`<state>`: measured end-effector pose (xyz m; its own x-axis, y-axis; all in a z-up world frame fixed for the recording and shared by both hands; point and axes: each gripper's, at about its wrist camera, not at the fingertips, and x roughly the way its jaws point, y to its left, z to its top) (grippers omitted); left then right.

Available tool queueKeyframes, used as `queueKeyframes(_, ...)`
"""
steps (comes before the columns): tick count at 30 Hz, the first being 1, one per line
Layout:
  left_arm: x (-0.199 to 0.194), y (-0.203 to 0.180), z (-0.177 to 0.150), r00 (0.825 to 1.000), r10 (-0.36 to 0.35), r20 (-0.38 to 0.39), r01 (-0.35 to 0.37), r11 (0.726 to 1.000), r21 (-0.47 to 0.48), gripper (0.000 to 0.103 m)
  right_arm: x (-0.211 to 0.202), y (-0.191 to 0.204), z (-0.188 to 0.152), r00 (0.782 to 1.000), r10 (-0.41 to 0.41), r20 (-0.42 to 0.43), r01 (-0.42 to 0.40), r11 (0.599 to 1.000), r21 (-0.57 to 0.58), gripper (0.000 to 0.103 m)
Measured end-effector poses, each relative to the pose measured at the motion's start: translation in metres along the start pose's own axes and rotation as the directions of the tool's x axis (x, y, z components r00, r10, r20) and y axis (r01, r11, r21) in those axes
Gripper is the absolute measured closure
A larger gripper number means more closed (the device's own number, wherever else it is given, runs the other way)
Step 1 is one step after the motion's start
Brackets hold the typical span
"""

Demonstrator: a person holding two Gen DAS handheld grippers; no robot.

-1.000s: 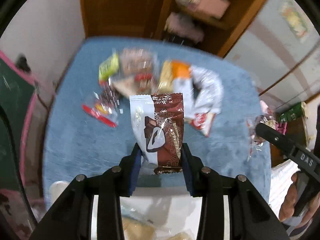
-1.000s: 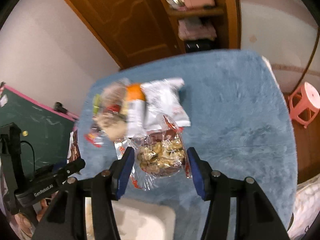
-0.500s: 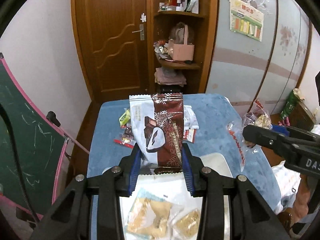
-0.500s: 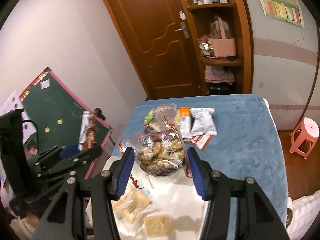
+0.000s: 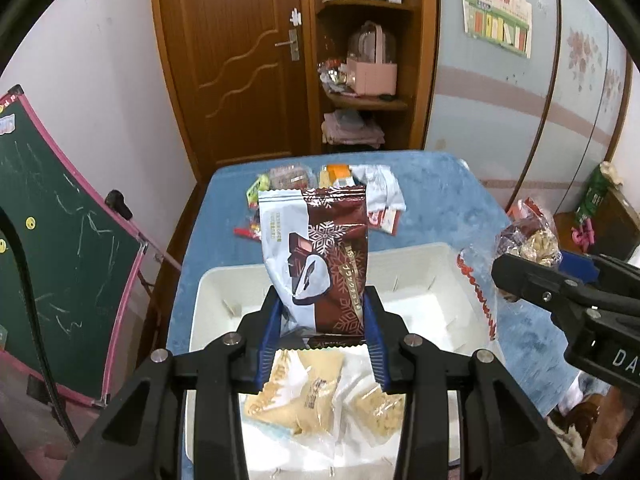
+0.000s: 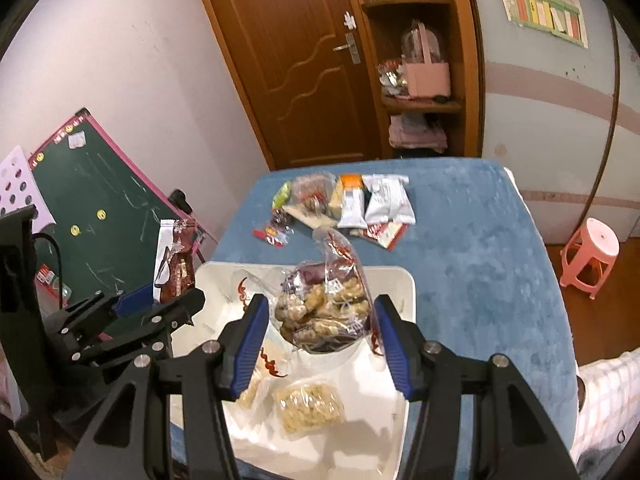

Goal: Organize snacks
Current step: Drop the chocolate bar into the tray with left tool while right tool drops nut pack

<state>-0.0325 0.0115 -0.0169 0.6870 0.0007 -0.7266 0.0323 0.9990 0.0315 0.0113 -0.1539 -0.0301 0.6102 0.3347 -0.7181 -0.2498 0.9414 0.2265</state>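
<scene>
My left gripper (image 5: 322, 304) is shut on a brown and white chocolate snack packet (image 5: 316, 256), held upright above the white tray (image 5: 208, 288). The same packet (image 6: 174, 264) shows at the left of the right wrist view. My right gripper (image 6: 320, 316) is shut on a clear bag of biscuits (image 6: 324, 308), also over the white tray (image 6: 406, 280). That bag (image 5: 528, 240) hangs at the right of the left wrist view. Several pale biscuit packets (image 5: 300, 392) lie inside the tray. A pile of loose snacks (image 6: 344, 204) lies at the far end of the blue table (image 6: 480, 248).
A green chalkboard with a pink frame (image 5: 60, 240) leans left of the table. A pink stool (image 6: 590, 256) stands on the floor to the right. A wooden door (image 5: 236, 56) and corner shelf (image 5: 368, 92) are behind the table. A checked sleeve (image 6: 608, 404) is at the lower right.
Both grippers have drawn back from the snack pile with their packets and risen. They now hang over the white tray, which has come fully into view.
</scene>
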Motion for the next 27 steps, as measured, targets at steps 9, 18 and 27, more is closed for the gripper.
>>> queueKeyframes(9,0.014,0.0,-0.008,0.999,0.019,-0.045,-0.019,1.0,0.0,0.065,0.02,0.002,-0.014,0.997,-0.023,-0.068,0.023,1.0,-0.014,0.047)
queueKeyframes(18,0.024,0.0,-0.009,0.996,0.032,-0.079,-0.033,0.999,-0.006,0.057,0.039,0.005,-0.023,0.987,-0.044,-0.153,0.039,0.999,-0.034,0.044)
queueKeyframes(27,0.034,0.01,-0.012,0.993,0.025,-0.119,-0.031,0.998,-0.053,0.017,0.038,-0.001,-0.022,0.988,-0.071,-0.134,0.072,0.997,0.004,0.035)
